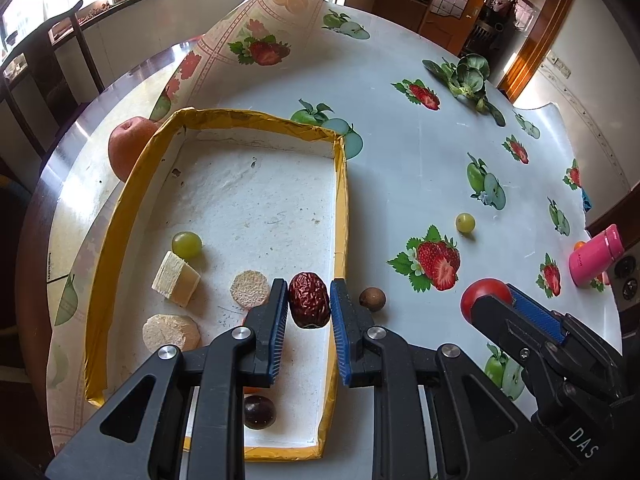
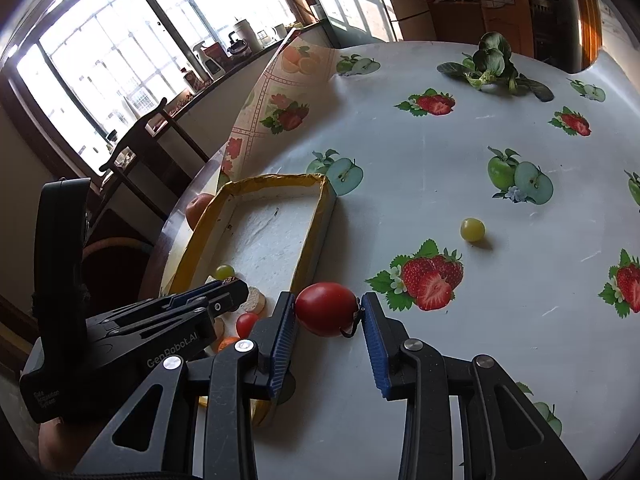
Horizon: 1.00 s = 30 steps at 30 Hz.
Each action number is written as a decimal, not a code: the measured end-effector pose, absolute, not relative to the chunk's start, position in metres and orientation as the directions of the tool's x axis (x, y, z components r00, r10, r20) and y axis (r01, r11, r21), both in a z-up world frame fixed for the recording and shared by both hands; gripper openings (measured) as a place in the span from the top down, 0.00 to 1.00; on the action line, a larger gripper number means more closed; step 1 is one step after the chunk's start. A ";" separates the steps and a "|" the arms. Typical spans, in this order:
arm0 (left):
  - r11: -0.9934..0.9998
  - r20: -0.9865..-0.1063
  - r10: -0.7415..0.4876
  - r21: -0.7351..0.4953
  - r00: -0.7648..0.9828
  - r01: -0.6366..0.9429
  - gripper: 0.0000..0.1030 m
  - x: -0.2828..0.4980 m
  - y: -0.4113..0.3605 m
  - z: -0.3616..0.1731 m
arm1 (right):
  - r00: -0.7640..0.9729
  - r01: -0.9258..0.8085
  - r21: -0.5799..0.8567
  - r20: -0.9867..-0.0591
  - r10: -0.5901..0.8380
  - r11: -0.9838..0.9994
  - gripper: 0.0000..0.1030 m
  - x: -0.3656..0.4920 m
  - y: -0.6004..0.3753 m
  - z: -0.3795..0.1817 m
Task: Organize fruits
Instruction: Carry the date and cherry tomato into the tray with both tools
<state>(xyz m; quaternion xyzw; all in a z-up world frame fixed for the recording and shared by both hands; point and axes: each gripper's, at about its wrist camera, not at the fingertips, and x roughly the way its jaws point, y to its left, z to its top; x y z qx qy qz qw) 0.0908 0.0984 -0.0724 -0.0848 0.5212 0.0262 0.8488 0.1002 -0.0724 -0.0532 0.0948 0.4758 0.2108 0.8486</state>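
Observation:
My left gripper (image 1: 309, 306) is shut on a wrinkled red date (image 1: 309, 305) and holds it over the right side of the yellow-rimmed white tray (image 1: 120, 216). In the tray lie a green grape (image 1: 186, 244), a pale wedge (image 1: 175, 284), two round slices (image 1: 250, 289) and a dark grape (image 1: 259, 411). My right gripper (image 2: 329, 314) is shut on a red tomato (image 2: 326, 308), just right of the tray (image 2: 316, 232). It also shows in the left wrist view (image 1: 486, 304). A loose green grape (image 2: 472, 229) lies on the tablecloth.
A brown round nut (image 1: 372, 299) sits just outside the tray's right wall. An orange-red apple (image 1: 130, 144) rests behind the tray's far left corner. Leafy greens (image 1: 468, 78) lie at the far side. A pink bottle (image 1: 596, 256) lies at the right edge.

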 end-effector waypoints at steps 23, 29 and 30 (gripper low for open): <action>0.964 -0.885 -0.034 -0.151 0.464 -0.218 0.82 0.116 0.158 -0.073 | 0.407 -0.333 0.366 -0.776 0.482 0.869 0.66 0.125 -0.024 -0.066; 0.958 -0.883 -0.014 -0.147 0.469 -0.248 0.82 0.140 0.184 -0.073 | 0.390 -0.367 0.359 -0.778 0.492 0.858 0.66 0.145 0.005 -0.071; 0.957 -0.884 -0.010 -0.144 0.467 -0.253 0.82 0.144 0.187 -0.075 | 0.385 -0.374 0.357 -0.780 0.493 0.856 0.66 0.149 0.010 -0.073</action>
